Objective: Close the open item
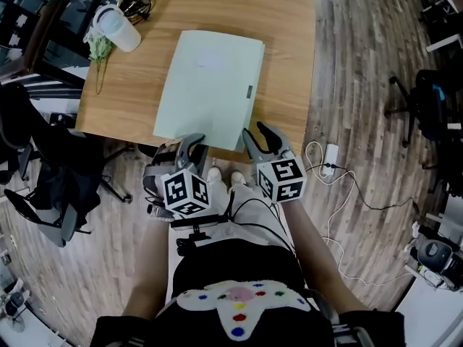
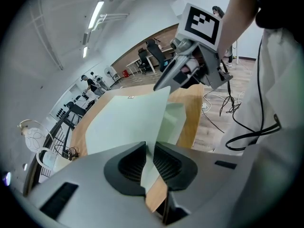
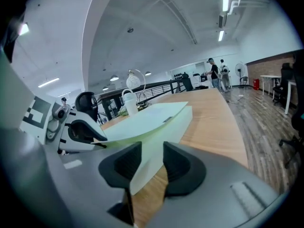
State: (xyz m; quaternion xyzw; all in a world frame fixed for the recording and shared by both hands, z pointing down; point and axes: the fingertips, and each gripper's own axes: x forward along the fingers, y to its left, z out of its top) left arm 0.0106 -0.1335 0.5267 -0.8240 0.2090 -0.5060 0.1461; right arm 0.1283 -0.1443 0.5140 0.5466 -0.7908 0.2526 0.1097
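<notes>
Left gripper [image 2: 150, 151] jaws stood nearly together, the pads pressed on the near edge of the cover [image 2: 128, 122], a thin pale green sheet that ran up and away from the pads. Right gripper [image 3: 152, 148] jaws stood apart. The near corner of the folder [image 3: 178, 122] sat between them, lying against the left pad, with bare wood showing in the gap before the right pad.

The folder was pale green and lay flat on the wooden table [image 1: 282, 20], its near edge at the table's near edge, directly ahead of both pairs of jaws. The cover was not fully down. In the right gripper view it bowed upward from the body toward the left gripper's tips, and a wedge of space showed under it. A small grey tab was noted on the folder's right side.

Beyond the folder, ahead and to the left of the left jaws, a white lidded cup [image 1: 119, 27] lay tilted at the far left corner of the table, with a green sprig [image 1: 98, 49] just beside it. A black office chair [image 1: 43, 172] stood on the floor to the left of the left gripper. A white power strip [image 1: 329, 159] lay on the floorboards to the right of the right gripper, its cable trailing away.
</notes>
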